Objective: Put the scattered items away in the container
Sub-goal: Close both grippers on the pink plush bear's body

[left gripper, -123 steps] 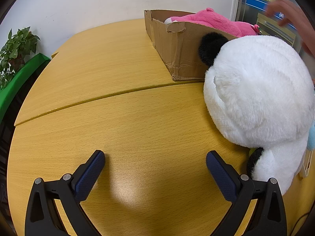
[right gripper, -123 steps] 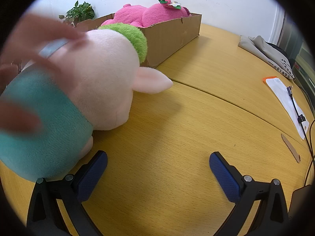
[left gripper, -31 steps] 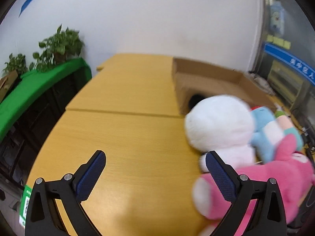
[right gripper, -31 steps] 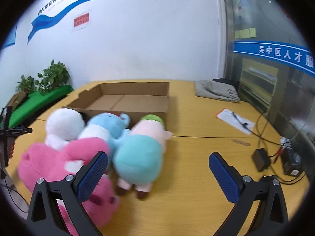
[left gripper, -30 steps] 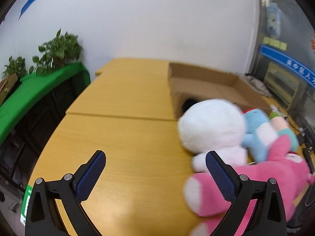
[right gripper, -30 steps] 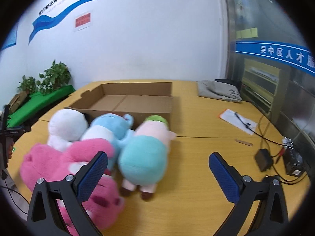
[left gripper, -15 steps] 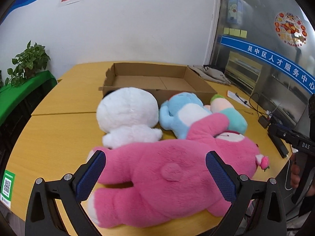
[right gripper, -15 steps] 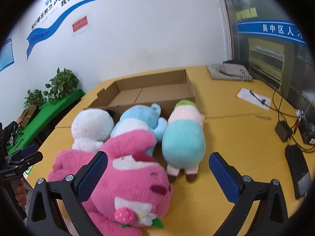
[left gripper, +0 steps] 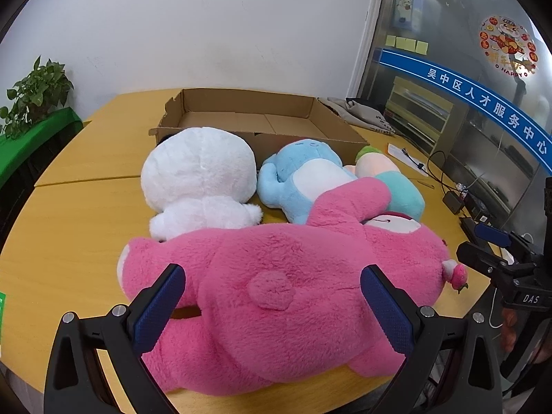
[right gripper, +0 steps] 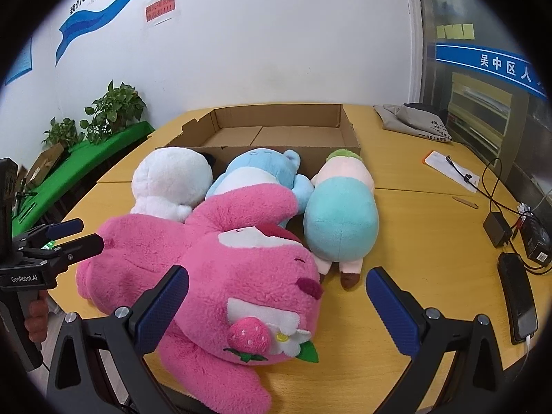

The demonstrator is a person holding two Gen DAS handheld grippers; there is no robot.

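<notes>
A wooden table (right gripper: 424,214) carries an empty cardboard box (right gripper: 276,117) at its far side. Nearest lies a large pink bear (left gripper: 293,276), spread across the near edge. Beyond it, against the box's near wall, a white toy (left gripper: 200,172), a blue toy (left gripper: 303,176) and a teal toy (right gripper: 339,220) are lined up left to right. The left gripper (left gripper: 272,307) and the right gripper (right gripper: 276,307) are held spread wide, gripping nothing.

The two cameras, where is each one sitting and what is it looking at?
Left wrist: on the left gripper, over the big pink plush bear's back, facing the open cardboard box; its fingers and the right gripper show.
Right wrist: on the right gripper, above the bear's face; the left gripper shows.
Shared: bear, box, white plush toy.
</notes>
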